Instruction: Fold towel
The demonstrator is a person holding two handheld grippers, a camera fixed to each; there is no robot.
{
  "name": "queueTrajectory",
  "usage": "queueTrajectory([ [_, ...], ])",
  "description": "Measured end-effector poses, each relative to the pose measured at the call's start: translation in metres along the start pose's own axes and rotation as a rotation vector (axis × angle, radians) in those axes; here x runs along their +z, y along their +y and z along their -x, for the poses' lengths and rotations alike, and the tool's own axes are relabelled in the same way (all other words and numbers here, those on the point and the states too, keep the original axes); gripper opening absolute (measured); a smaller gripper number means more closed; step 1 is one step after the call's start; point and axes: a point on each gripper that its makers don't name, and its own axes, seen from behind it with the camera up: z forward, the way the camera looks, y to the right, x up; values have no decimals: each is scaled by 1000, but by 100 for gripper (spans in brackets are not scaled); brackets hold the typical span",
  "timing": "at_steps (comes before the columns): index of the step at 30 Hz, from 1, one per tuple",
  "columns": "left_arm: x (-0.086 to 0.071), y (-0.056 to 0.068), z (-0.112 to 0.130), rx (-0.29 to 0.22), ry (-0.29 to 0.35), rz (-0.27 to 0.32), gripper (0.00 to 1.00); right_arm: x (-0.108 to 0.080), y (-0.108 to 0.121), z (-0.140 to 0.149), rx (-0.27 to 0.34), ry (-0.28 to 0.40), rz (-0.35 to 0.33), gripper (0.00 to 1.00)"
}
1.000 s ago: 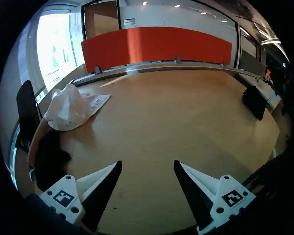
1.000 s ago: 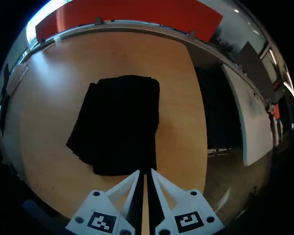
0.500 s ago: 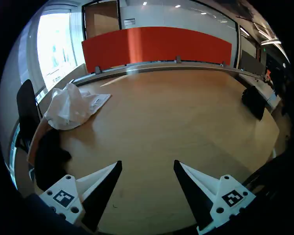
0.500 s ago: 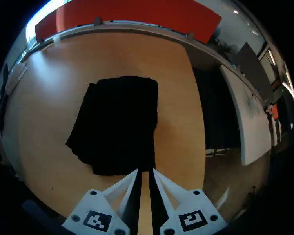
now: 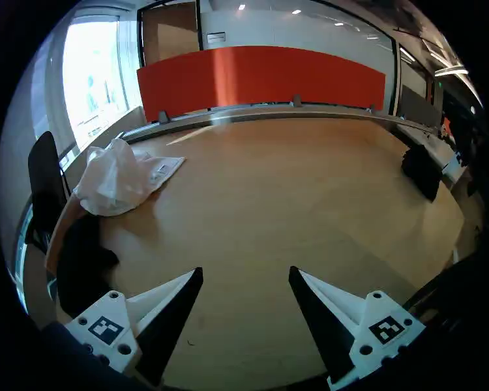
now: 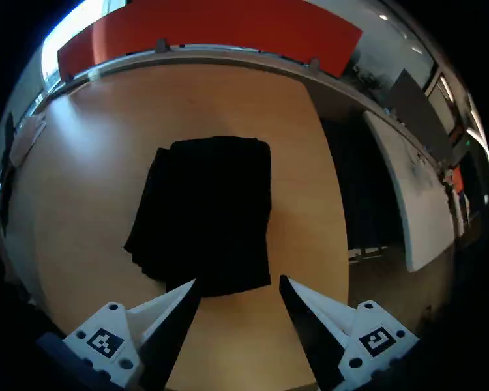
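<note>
A black towel (image 6: 208, 215) lies folded into a thick rectangle on the wooden table (image 6: 114, 150) in the right gripper view. My right gripper (image 6: 238, 287) hovers open just above the towel's near edge, its white fingers (image 6: 173, 313) apart with nothing between them. In the left gripper view my left gripper (image 5: 244, 277) is open over bare wooden table (image 5: 277, 189), holding nothing. A dark folded pile (image 5: 422, 171), perhaps the same towel, sits far off at the table's right edge.
A crumpled white cloth (image 5: 114, 179) lies at the table's left end, with dark fabric (image 5: 81, 257) and a black chair (image 5: 44, 176) beside it. An orange divider (image 5: 264, 75) runs along the far edge. Right of the towel the table ends above dark floor (image 6: 368, 189).
My right gripper went from shut on the towel's near edge to open, and drew back slightly. The towel stays flat on the table. The left gripper has not moved.
</note>
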Motion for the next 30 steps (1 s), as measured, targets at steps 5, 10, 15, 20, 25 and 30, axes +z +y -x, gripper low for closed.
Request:
queueTrajectory([
  [5,-1,0,0,-1,2,0,98,-1,-5,-4,20,18,-8,89],
  [10,-2,1,1,-8,3,0,98,-1,-9,-12,58,56,-15,89],
  [15,-2,1,1,-14,3,-1,98,-2,-12,-25,109,113,-10,100],
  [20,-3,1,1,-18,4,-2,98,-5,-14,-32,143,159,6,100],
  [25,-4,2,0,-20,6,-3,98,-7,-15,-38,156,196,24,100],
  [30,-4,3,0,-23,6,-4,98,-12,-12,-48,177,253,54,100],
])
